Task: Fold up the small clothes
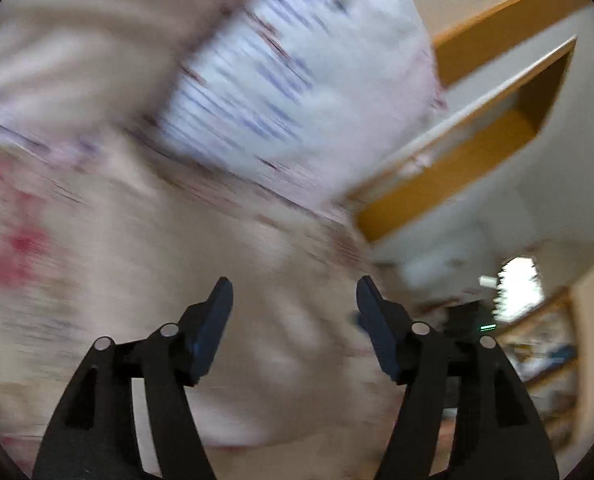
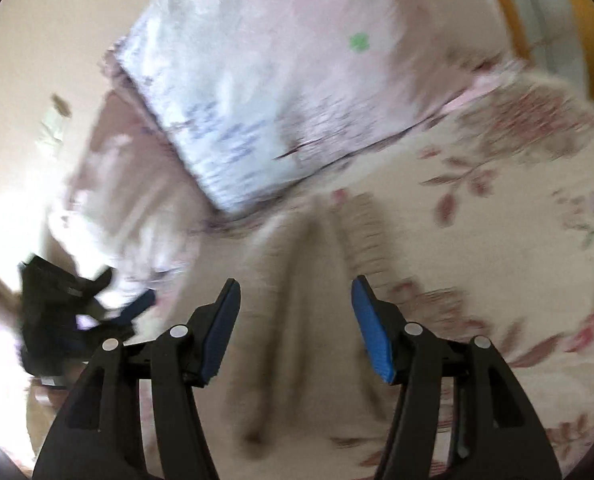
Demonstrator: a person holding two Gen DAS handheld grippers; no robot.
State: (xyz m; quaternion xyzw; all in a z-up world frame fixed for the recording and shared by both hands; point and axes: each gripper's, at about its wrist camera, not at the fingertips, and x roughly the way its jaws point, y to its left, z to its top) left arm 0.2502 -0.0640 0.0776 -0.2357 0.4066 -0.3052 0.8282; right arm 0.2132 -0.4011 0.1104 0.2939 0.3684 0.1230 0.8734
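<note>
Two blurred views covered the same bed. Largest was the floral bedspread (image 2: 517,208), cream with red and pink flowers and leaves, filling the right and lower part of the right wrist view; in the left wrist view it was a smeared cream field with a red patch at the left edge (image 1: 21,244). On it, toward the top, lay a pale blue-and-white pillow (image 2: 225,120) with dark smeared markings, seen in the left wrist view as a streaked white block (image 1: 289,80). A pink sheet (image 2: 337,20) with a small green mark on it lay against the pillow's far side. Beyond the bed, an orange wooden frame (image 1: 477,160) ran along a light wall.

A beige garment (image 2: 305,280) lay spread on the bedspread right in front of the right gripper (image 2: 295,300), with long creases running away from the camera; its outline was too blurred to trace. The right gripper's blue pads stood apart with nothing pinched between them, the cloth beneath them. The left gripper (image 1: 295,300) likewise stood released, its dark pads wide apart over pale cloth (image 1: 289,340), holding nothing. In the right wrist view the left gripper (image 2: 97,304) showed at the lower left as a black shape with one blue pad, beside a pale bunched fabric (image 2: 129,240).
</note>
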